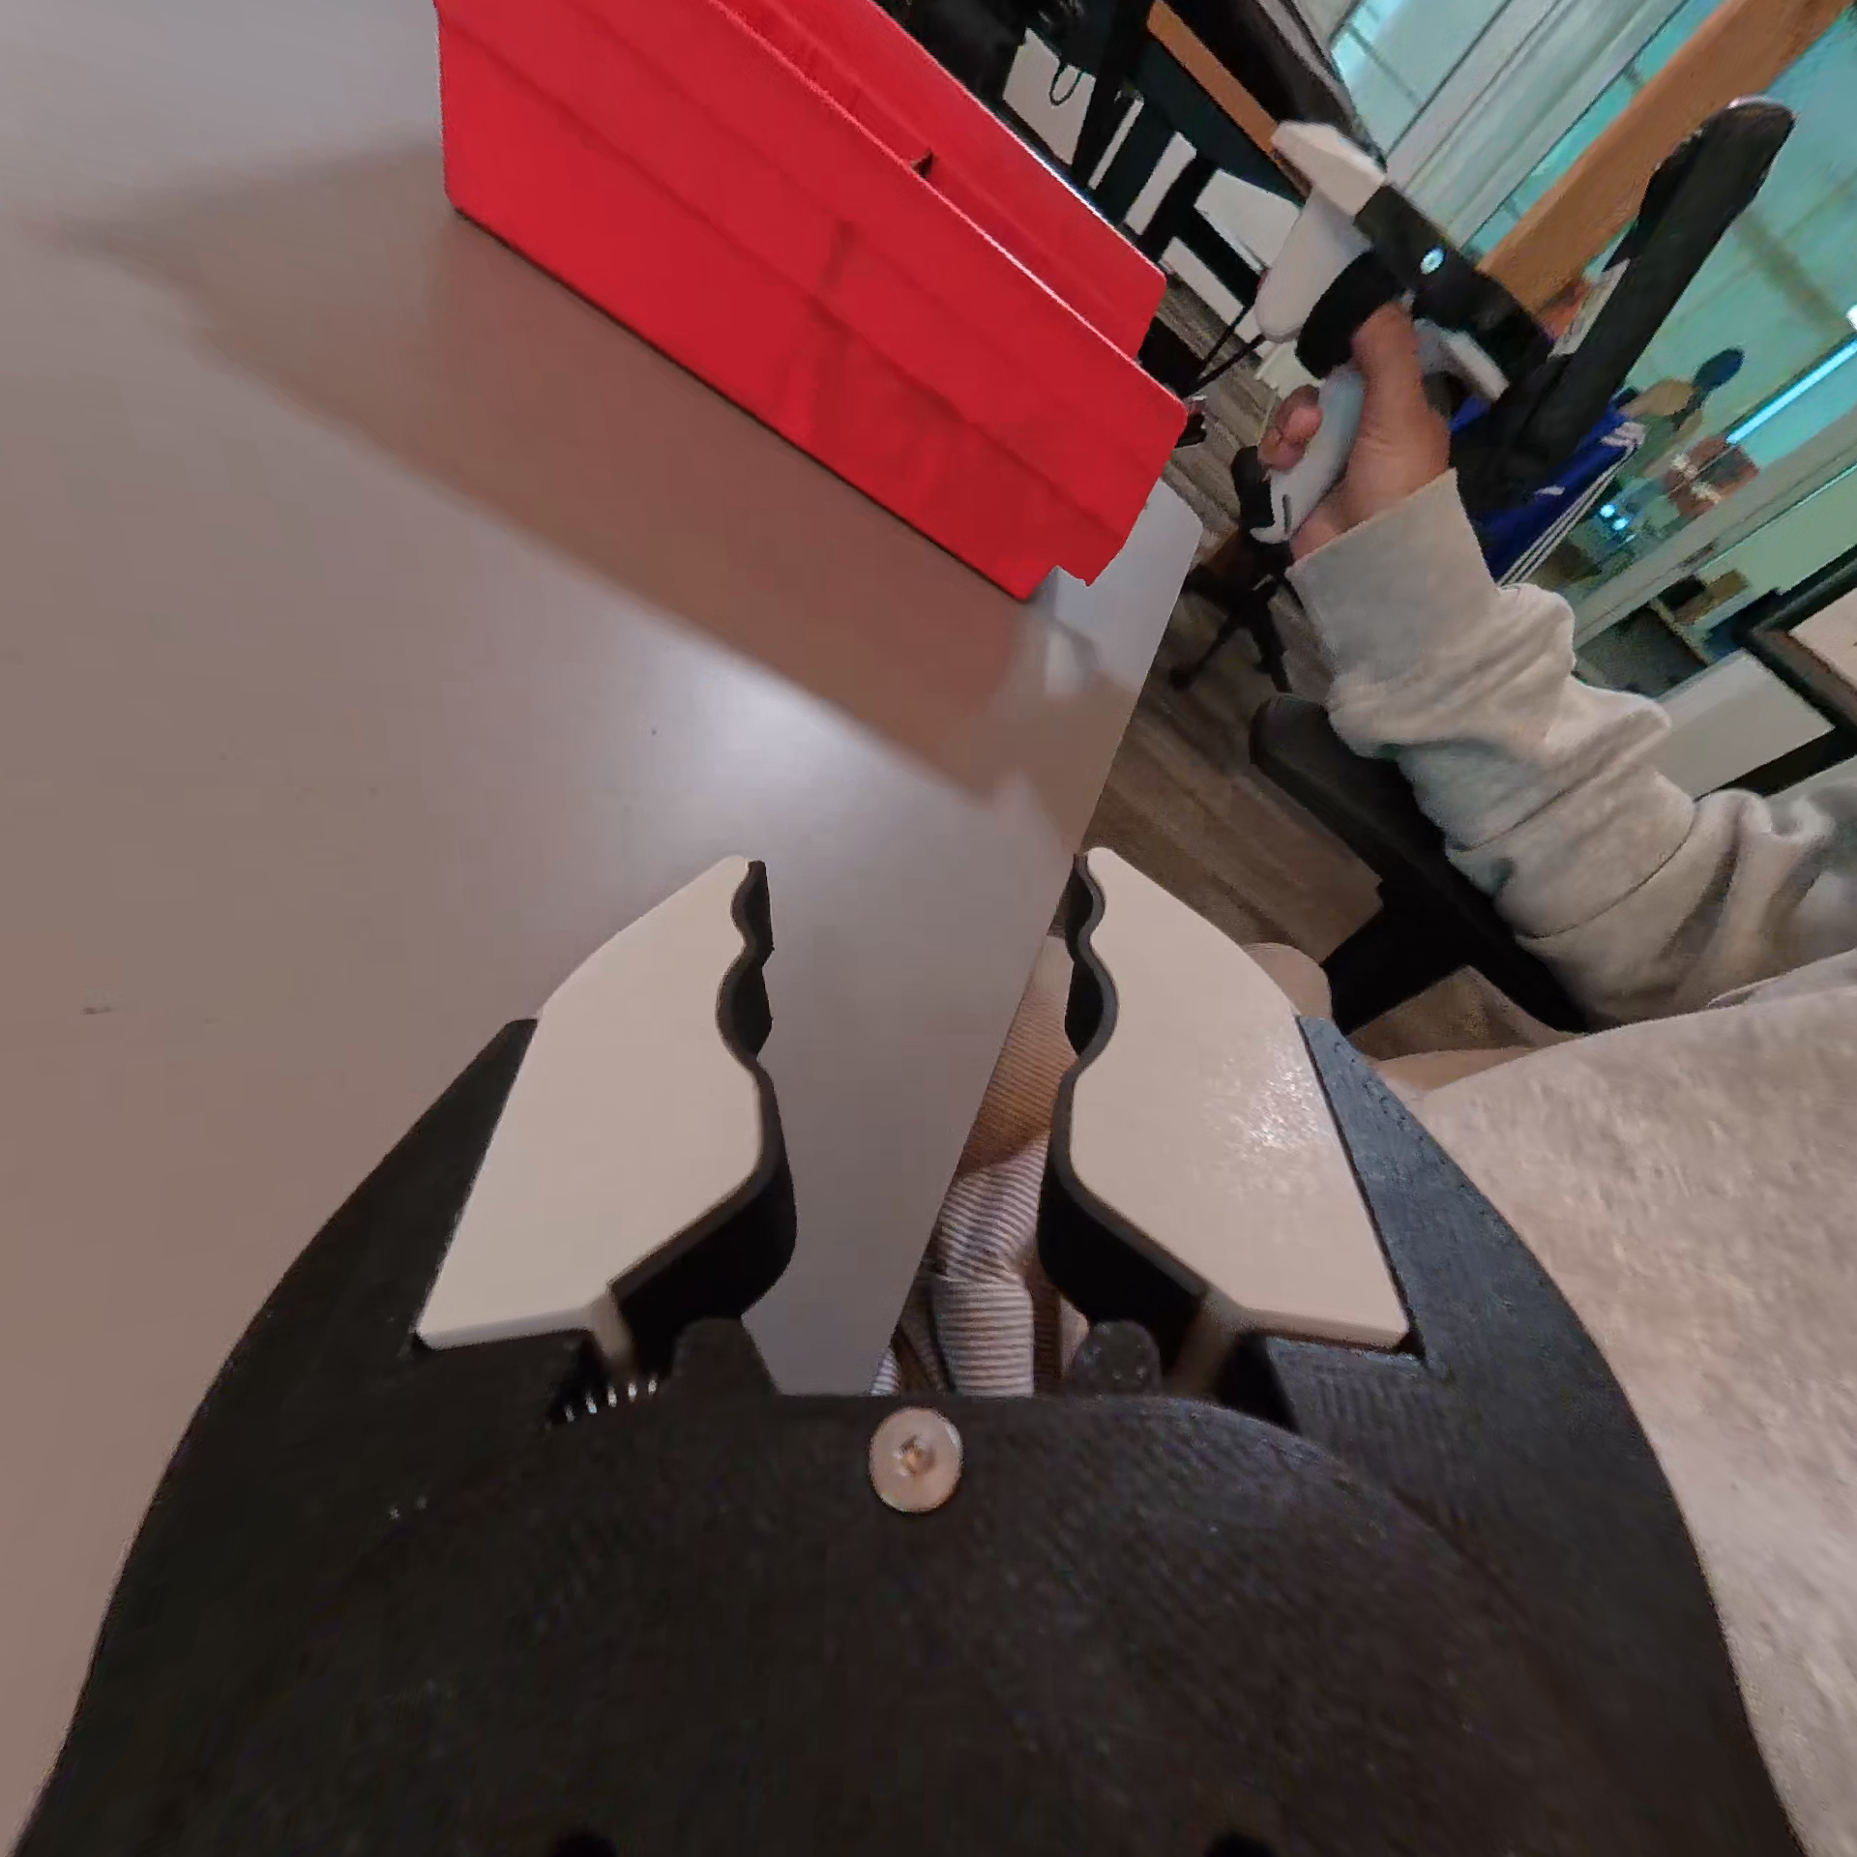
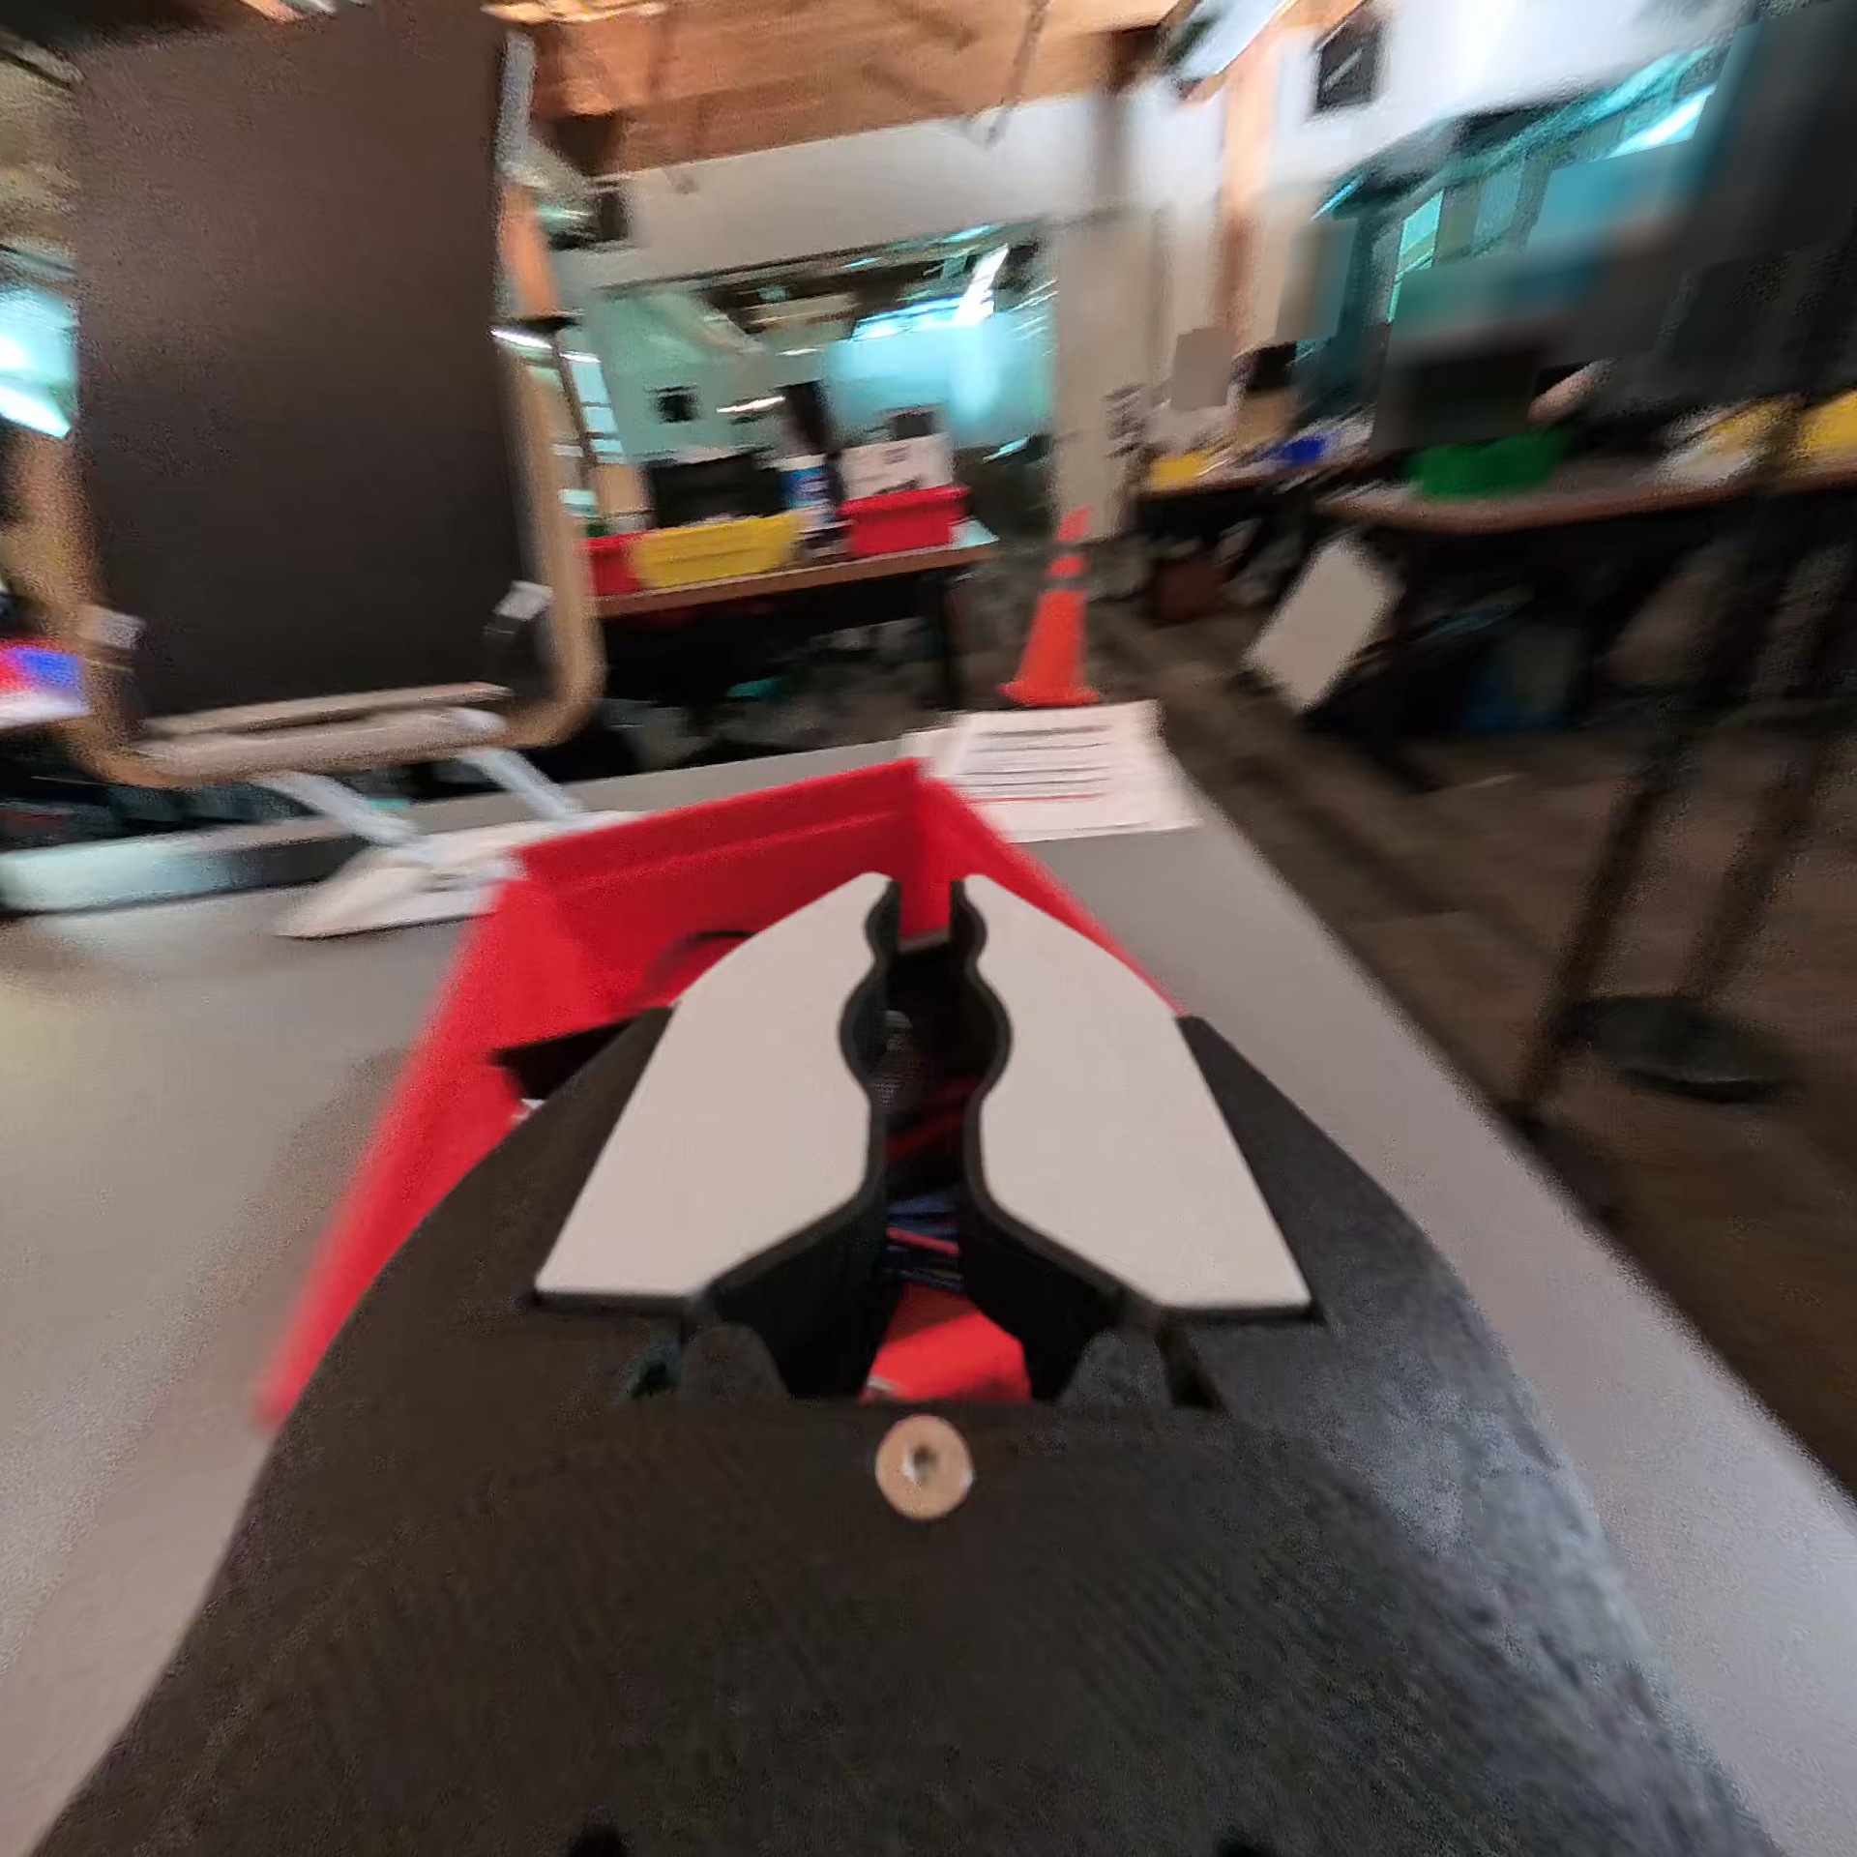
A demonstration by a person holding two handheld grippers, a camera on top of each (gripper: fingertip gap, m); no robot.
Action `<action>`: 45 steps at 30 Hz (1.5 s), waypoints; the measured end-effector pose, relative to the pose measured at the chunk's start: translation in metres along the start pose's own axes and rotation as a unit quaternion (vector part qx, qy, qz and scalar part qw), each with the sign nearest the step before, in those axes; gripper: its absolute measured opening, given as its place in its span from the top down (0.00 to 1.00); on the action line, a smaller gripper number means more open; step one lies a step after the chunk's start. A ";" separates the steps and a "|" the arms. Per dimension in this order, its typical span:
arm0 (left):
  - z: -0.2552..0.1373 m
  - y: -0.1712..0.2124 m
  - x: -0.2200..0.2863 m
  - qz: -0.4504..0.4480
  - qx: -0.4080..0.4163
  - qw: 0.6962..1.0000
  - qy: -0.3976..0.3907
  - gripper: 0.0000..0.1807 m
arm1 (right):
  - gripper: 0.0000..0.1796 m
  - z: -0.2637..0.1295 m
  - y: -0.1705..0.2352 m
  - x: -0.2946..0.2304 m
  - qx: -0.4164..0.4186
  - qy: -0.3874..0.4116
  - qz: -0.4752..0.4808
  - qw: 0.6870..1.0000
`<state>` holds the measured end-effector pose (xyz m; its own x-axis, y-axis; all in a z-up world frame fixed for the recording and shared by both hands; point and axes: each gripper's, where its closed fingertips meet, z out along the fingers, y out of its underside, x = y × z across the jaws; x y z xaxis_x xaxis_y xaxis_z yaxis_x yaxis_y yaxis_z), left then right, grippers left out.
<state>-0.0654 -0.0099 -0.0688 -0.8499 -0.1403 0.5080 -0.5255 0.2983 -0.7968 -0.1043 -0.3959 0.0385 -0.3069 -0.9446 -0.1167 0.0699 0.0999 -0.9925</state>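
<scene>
Left claw [image 1: 919,909], fingers apart and empty, hovers at the grey bench [image 1: 352,703] edge near the red bin [image 1: 804,301]; right claw [image 2: 924,909], nearly closed on nothing, hangs above it.

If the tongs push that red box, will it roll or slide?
Probably slide: the red box has flat sides and sits flat on the smooth grey table. It looks like stiff plastic, so likely no bending. How heavy it is I cannot tell; its contents are blurred.

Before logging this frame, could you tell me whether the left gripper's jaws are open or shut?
Open: the left gripper shows a clear gap between its jaws, with only the grey table edge visible through it.
</scene>
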 end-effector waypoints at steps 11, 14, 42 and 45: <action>0.013 0.006 -0.021 -0.015 -0.014 1.000 0.003 0.64 | 0.58 0.018 0.053 0.079 -0.036 0.042 0.160 0.985; 0.012 0.005 -0.020 -0.027 -0.006 0.999 0.019 0.64 | 0.57 0.023 0.070 0.072 -0.065 0.005 0.209 0.976; -0.001 -0.004 -0.024 -0.031 0.025 0.999 0.033 0.64 | 0.94 0.023 0.099 0.056 -0.175 0.014 0.076 0.982; -0.002 -0.005 -0.024 -0.033 0.027 0.999 0.033 0.64 | 0.95 0.024 0.101 0.052 -0.178 0.007 0.067 0.982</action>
<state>-0.0423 -0.0066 -0.0764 -0.8097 -0.0942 0.5793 -0.5832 0.2390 -0.7763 -0.0902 -0.4426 -0.0666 -0.3299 -0.9114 -0.2459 -0.2255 0.3291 -0.9170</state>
